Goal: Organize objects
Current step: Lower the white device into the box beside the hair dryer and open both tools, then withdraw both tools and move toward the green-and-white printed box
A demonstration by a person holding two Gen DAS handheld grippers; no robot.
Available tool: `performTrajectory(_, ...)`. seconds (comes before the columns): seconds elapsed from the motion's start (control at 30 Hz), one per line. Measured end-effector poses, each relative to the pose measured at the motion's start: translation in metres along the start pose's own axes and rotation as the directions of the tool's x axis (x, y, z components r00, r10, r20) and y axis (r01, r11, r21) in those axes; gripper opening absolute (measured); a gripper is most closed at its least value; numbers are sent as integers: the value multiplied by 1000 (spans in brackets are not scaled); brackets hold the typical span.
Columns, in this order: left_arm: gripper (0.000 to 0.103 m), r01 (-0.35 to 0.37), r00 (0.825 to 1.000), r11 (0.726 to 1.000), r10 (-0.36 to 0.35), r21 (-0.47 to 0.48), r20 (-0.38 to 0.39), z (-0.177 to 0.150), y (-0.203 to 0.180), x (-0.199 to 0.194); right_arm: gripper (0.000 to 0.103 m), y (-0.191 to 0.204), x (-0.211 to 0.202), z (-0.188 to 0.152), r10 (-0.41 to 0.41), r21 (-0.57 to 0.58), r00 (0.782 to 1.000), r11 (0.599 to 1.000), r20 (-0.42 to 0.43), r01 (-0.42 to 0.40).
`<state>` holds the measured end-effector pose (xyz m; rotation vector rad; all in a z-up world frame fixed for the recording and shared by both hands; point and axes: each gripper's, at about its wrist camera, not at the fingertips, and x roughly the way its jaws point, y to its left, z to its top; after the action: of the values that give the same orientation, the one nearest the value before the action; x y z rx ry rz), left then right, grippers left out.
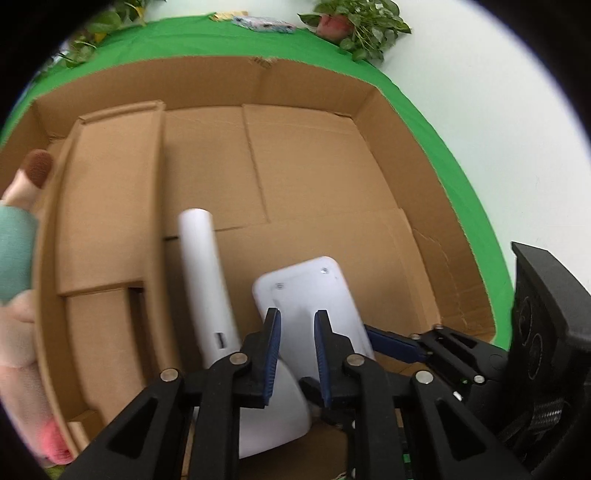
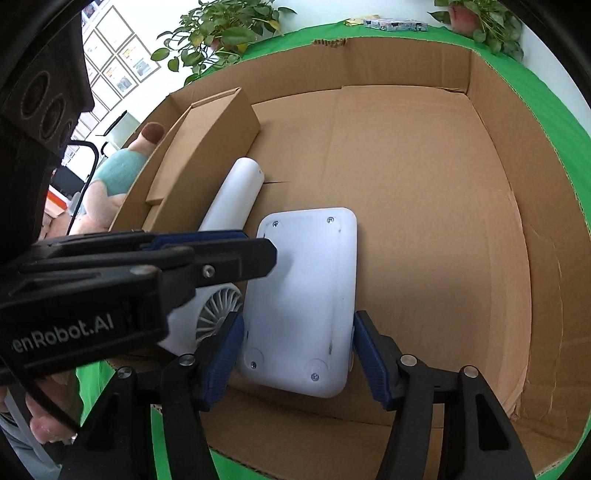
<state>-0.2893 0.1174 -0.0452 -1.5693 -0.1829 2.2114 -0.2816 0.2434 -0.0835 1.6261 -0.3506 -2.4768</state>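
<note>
A white flat device (image 1: 314,288) (image 2: 306,277) with screws in its corners lies in a large cardboard box (image 1: 295,81) (image 2: 406,62). Beside it on the left lies a white handheld fan (image 1: 201,266) (image 2: 236,195), its handle pointing away. My right gripper (image 2: 298,317) has its blue pads against both long sides of the device's near end; one of its fingers (image 1: 391,345) shows at the device's right edge. My left gripper (image 1: 297,312) (image 2: 271,254) hovers just over the device's far left corner, with a narrow gap between the pads and nothing in it.
A smaller brown carton (image 1: 110,206) (image 2: 207,147) stands along the box's left wall. A plush toy (image 1: 18,236) (image 2: 114,173) sits outside that wall. The box rests on a green cloth (image 1: 221,40), with potted plants (image 1: 354,26) (image 2: 221,26) behind it.
</note>
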Motion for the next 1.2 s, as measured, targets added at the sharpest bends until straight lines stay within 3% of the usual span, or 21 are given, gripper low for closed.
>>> performTrajectory(0.1, 17, 1, 1000, 1000, -1, 5, 28, -5, 4, -15, 61, 1, -6, 0, -3, 4, 1000, 1000, 6, 3)
performTrajectory(0.23, 20, -6, 998, 1000, 6, -2, 65, -18, 14, -34, 61, -4, -19, 3, 54, 31, 998, 998, 36, -55)
performTrajectory(0.37, 20, -10, 996, 999, 14, -48, 91, -32, 30, -43, 53, -6, -15, 2, 31, 60, 1000, 998, 4, -31)
performTrajectory(0.47, 20, 24, 993, 998, -17, -62, 114, -38, 36, -49, 53, -5, -13, -1, 20, 61, 1000, 998, -7, -20)
performTrajectory(0.67, 20, -1, 989, 998, 10, -59, 149, -47, 33, -59, 53, 8, -10, -4, 17, 30, 1000, 999, -23, -16)
performTrajectory(0.77, 20, -57, 978, 997, 65, -48, 198, -53, 26, -69, 55, 11, -15, -7, -12, 31, 1000, 999, 2, 12)
performTrajectory(0.83, 20, -101, 959, 995, 104, -28, 263, -59, 18, -79, 65, 14, -26, -10, -68, 16, 996, 998, 49, 68)
performTrajectory(0.9, 26, -135, 934, 991, 127, 3, 333, -66, 8, -91, 77, 19, -44, -17, -120, -1, 985, 993, 124, 121)
performTrajectory(0.97, 51, -186, 903, 982, 160, 25, 399, -76, 3, -101, 89, 27, -64, -26, -165, -18, 962, 985, 218, 173)
performTrajectory(1.0, 66, -199, 895, 980, 171, 26, 411, -79, 4, -103, 91, 32, -72, -32, -182, -29, 948, 980, 262, 196)
performTrajectory(1.03, 68, -212, 891, 977, 185, 19, 414, -80, 7, -103, 94, 38, -81, -38, -193, -43, 932, 975, 306, 217)
performTrajectory(1.1, 68, -229, 899, 973, 222, -26, 377, -77, 21, -93, 95, 47, -96, -52, -196, -71, 907, 968, 373, 239)
performTrajectory(1.2, 63, -199, 927, 975, 220, -100, 304, -74, 50, -79, 95, 57, -111, -70, -190, -95, 887, 963, 420, 251)
